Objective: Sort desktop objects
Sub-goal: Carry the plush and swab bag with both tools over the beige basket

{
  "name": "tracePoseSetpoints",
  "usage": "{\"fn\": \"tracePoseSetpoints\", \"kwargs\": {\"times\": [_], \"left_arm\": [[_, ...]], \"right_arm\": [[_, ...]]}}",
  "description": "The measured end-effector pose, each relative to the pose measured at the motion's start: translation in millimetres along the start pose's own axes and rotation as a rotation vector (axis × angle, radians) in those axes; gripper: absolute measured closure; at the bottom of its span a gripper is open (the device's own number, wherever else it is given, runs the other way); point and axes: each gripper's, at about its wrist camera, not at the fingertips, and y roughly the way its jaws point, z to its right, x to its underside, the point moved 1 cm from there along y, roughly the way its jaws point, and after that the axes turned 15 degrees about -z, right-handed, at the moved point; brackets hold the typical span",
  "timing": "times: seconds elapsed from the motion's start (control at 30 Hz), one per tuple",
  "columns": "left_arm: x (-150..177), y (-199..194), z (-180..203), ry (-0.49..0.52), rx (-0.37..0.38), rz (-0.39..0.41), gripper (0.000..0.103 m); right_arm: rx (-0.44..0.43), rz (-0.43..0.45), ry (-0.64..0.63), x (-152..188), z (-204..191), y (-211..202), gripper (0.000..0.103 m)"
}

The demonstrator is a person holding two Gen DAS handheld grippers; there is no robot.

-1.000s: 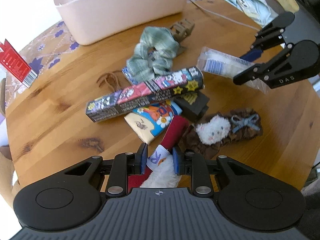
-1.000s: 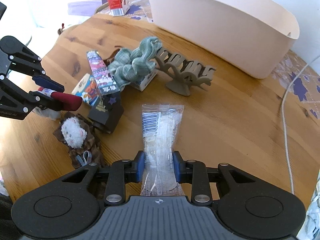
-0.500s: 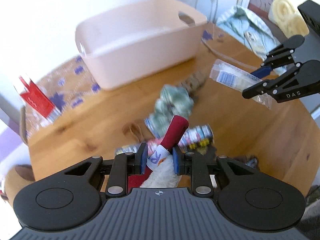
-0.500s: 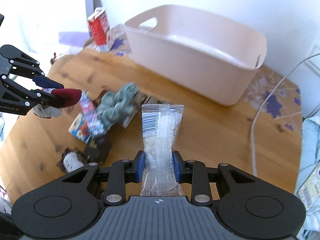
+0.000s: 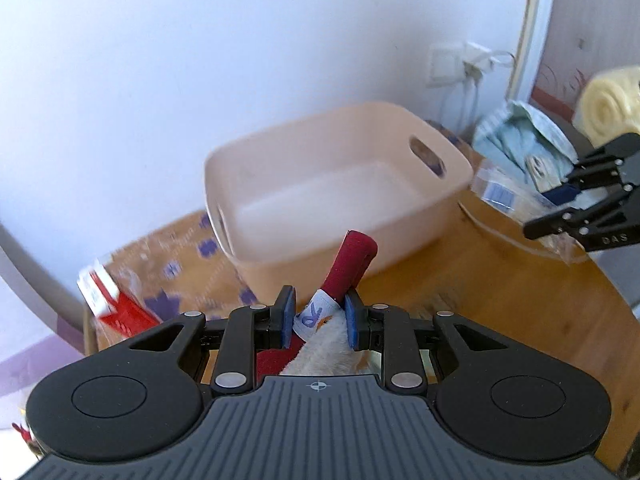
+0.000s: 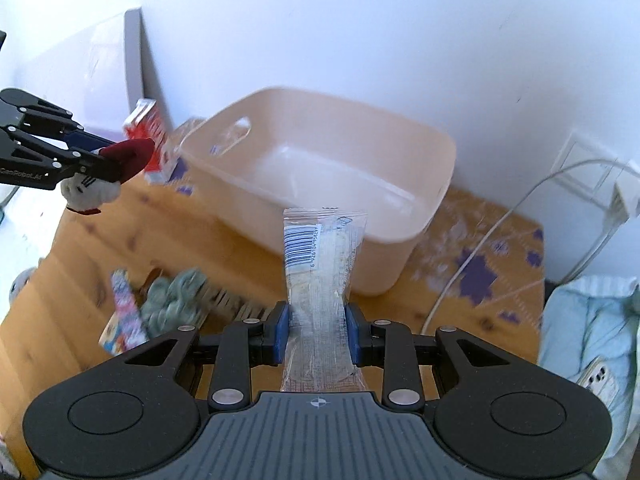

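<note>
Right wrist: left claw (image 6: 120, 156) reads "GenRobot.AI".

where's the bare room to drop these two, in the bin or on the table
The pale pink plastic bin shows a bare floor, wall to wall. Bare wood lies between the bin's front wall and the green fabric scrunchie. It is crowded there, where the colourful printed box lies beside the scrunchie. The white cable crosses the table's right.
</note>
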Motion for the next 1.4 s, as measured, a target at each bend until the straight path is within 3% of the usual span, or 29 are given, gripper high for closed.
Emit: {"fn": "tracePoseSetpoints", "kwargs": {"times": [0.37, 0.73, 1.03, 1.13, 1.27, 1.4], "left_arm": [[-65.4, 27.4, -16.3, 0.009, -0.040, 0.028, 0.078], [-114.5, 80.7, -18.3, -0.007, -0.092, 0.026, 0.078], [-119.4, 143.9, -29.7, -0.072, -0.104, -0.099, 0.078], [-117.7, 157.3, -33.0, -0.095, -0.080, -0.142, 0.078], [-115.9, 177.7, -29.5, -0.103, -0.072, -0.209, 0.077], [-112.4, 191.8, -23.7, -0.121, -0.041, -0.260, 0.073]], "right_arm": [[0.031, 0.081, 0.022, -51.4, 20.7, -2.5, 0.075], [0.022, 0.089, 0.105, -110.1, 31.2, 40.4, 0.075], [0.028, -0.035, 0.185, -132.6, 30.1, 100.9, 0.076], [0.020, -0.068, 0.201, -137.0, 28.8, 118.1, 0.092], [0.027, -0.128, 0.202, -142.7, 20.5, 140.2, 0.092], [0.017, -0.127, 0.222, -145.8, 17.7, 144.5, 0.092]]}}
